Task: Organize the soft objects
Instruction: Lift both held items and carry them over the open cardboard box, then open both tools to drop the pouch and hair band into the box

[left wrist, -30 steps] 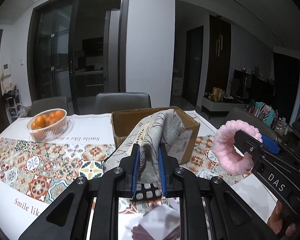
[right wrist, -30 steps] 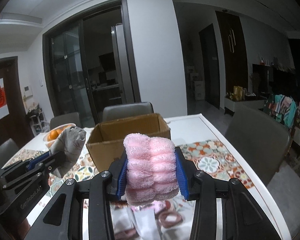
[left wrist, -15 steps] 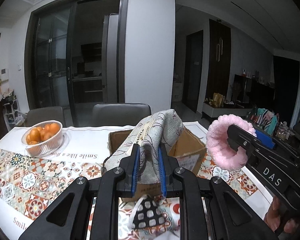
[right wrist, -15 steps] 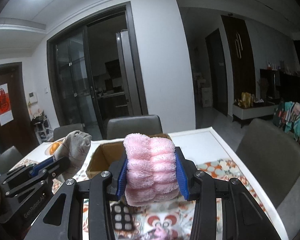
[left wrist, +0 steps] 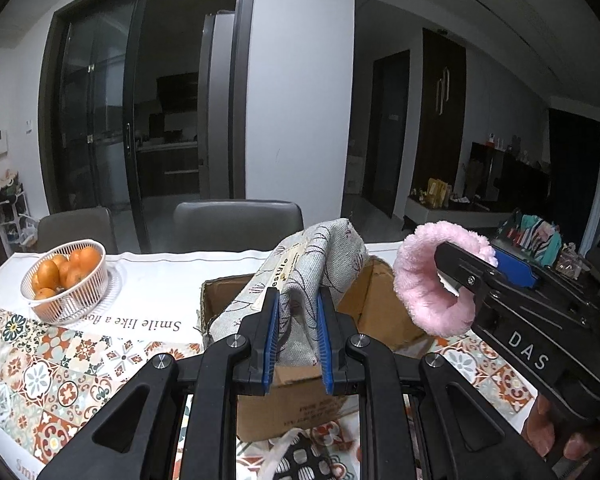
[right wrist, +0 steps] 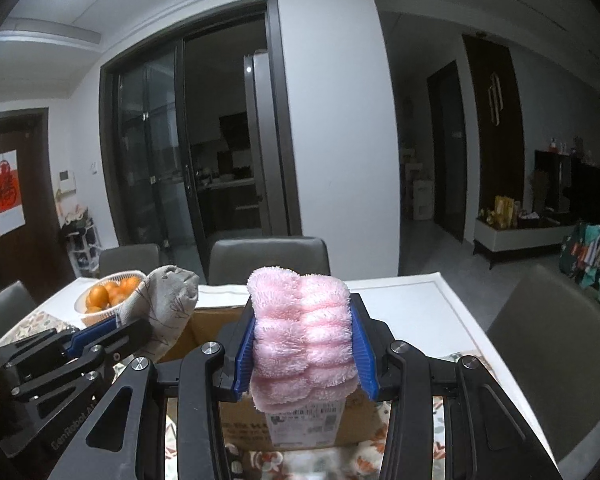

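Nearest me, my left gripper (left wrist: 296, 336) is clamped on a grey patterned cloth (left wrist: 312, 272), blue pads pinching its folds, cloth raised over the cardboard box (left wrist: 376, 308). My right gripper (right wrist: 304, 354) is clamped on a pink fluffy headband (right wrist: 302, 328), squeezed between its pads, held above the box's near edge. A checkered black-and-white item (left wrist: 304, 458) lies on the tiled-pattern tablecloth (left wrist: 48, 376) in front of the box. Further left, a white basket of oranges (left wrist: 66, 276) sits on the table. Grey chairs (left wrist: 238, 220) stand behind it.
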### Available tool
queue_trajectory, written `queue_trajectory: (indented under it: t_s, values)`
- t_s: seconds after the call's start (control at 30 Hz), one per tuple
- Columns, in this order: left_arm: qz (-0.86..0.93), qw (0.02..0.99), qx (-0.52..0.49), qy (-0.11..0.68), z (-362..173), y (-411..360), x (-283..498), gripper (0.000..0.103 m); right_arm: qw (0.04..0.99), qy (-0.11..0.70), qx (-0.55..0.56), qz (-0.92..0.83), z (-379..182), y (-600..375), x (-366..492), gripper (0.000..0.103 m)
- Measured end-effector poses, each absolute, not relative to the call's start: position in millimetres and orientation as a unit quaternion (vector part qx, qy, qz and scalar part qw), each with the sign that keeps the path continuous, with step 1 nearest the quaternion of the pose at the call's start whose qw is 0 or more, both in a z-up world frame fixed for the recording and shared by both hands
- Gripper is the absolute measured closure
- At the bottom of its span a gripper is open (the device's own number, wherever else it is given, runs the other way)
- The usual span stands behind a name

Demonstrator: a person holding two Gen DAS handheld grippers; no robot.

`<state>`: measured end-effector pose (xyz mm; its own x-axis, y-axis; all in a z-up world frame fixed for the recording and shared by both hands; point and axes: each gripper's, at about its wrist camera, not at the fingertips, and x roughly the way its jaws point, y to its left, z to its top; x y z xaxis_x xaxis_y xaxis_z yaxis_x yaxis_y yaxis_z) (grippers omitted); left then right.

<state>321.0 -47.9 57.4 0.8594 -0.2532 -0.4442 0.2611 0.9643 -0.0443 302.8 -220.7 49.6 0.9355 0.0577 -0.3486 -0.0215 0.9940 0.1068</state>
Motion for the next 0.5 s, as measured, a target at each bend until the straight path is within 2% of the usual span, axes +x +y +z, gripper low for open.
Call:
queue_trajectory:
  t_s: [0.37, 0.5]
  values:
    - [-0.125, 0.954, 0.026, 0.27, 29.3, -60.9, 369.9, 0.084, 0.965, 0.249, 0.063, 0.043, 20.5, -233.6, 366.2, 0.06]
    - [-0.118, 0.952, 0.034, 0.281, 18.4, -63.3, 379.8, 0.08, 0.959, 0.272, 0.061, 0.046, 9.0, -235.7, 382.8, 0.059]
